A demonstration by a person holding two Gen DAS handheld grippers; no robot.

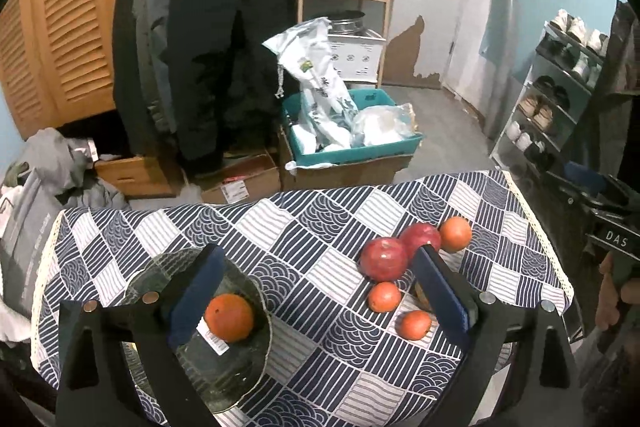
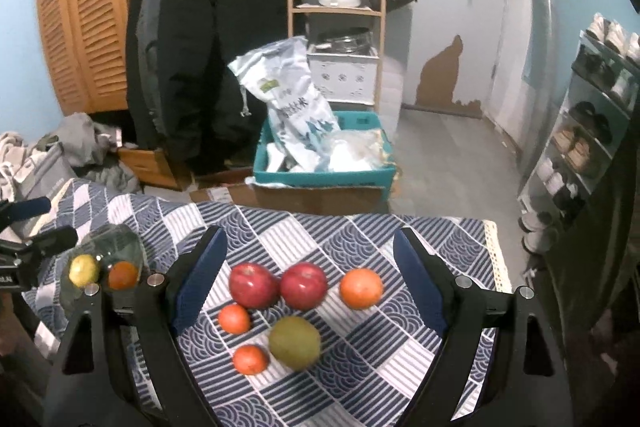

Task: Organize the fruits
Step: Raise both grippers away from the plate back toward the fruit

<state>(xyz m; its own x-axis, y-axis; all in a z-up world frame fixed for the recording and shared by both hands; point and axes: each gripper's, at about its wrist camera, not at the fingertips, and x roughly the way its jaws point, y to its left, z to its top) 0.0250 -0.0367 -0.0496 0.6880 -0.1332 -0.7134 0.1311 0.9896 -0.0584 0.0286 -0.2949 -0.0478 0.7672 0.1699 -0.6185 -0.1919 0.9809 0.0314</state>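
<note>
Fruits were split across the patterned tablecloth [image 2: 360, 387]: an orange [image 1: 229, 317] and a yellow-green fruit [image 2: 83, 270] already sat in the glass bowl [image 1: 256, 359] at the left, while two red apples [image 2: 253, 285] [image 2: 303, 285], a bigger orange [image 2: 361, 287], two small oranges [image 2: 234, 318] [image 2: 250, 359] and a green pear-like fruit [image 2: 295, 342] lay bunched together in the middle. The right gripper [image 2: 308, 291] hovered over that bunch, tongs spread wide and holding nothing; the left gripper [image 1: 320, 291] hung near the bowl, likewise released and empty. My read was that the next pick came from the cluster, and it wanted care: the apples touched each other, so I'd have gone for the bigger orange standing a little apart, dropping the fingers down either side, closing gently on its widest part, then lifting straight up before swinging over to the bowl, lest a neighbour roll toward the table's edge.
</note>
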